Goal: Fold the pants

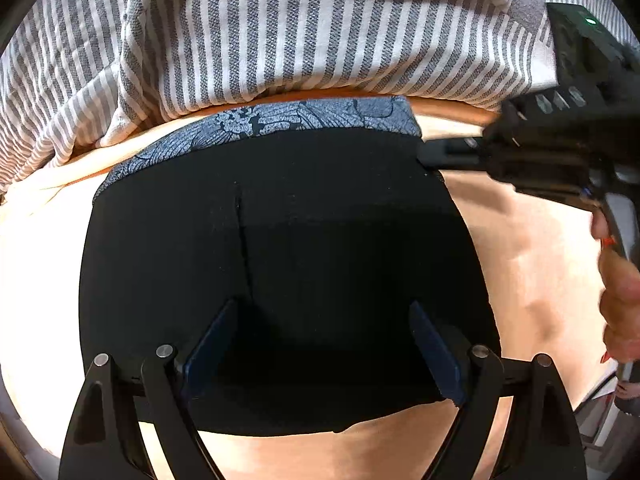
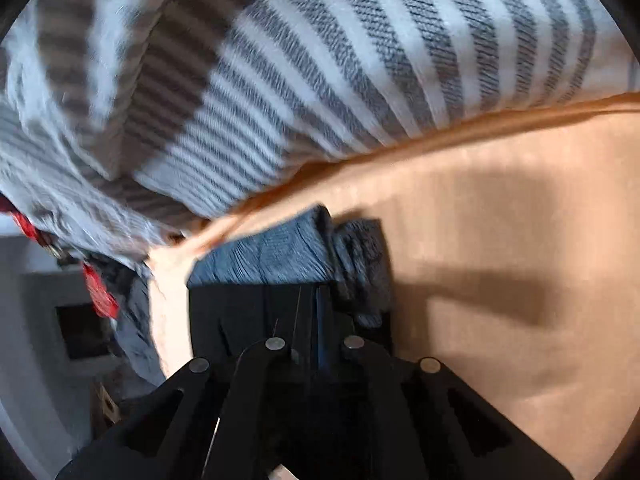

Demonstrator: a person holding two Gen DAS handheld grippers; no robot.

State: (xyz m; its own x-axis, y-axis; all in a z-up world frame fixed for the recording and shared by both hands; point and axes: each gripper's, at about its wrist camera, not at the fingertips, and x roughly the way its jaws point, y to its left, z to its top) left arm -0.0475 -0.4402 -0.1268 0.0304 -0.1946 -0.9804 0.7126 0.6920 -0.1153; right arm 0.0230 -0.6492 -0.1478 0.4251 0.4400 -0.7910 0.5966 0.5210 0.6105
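Note:
The black pants point(image 1: 320, 248) lie folded in a compact block on the peach sheet point(image 1: 528, 264), with a blue patterned lining band point(image 1: 280, 120) showing along the far edge. My left gripper point(image 1: 322, 312) hovers open over the near part of the pants, its blue-padded fingers point(image 1: 212, 344) spread wide and empty. My right gripper point(image 1: 440, 152) reaches in from the right at the pants' far right corner. In the right wrist view my right gripper point(image 2: 320, 304) is shut on the pants' black edge point(image 2: 248, 312), beside the blue lining point(image 2: 272, 256).
A grey-and-white striped blanket point(image 1: 280, 28) is bunched along the far side of the sheet and also shows in the right wrist view point(image 2: 320, 60). A red strap point(image 2: 98, 292) and dark furniture lie off the bed's left edge. A hand point(image 1: 620, 300) holds the right gripper.

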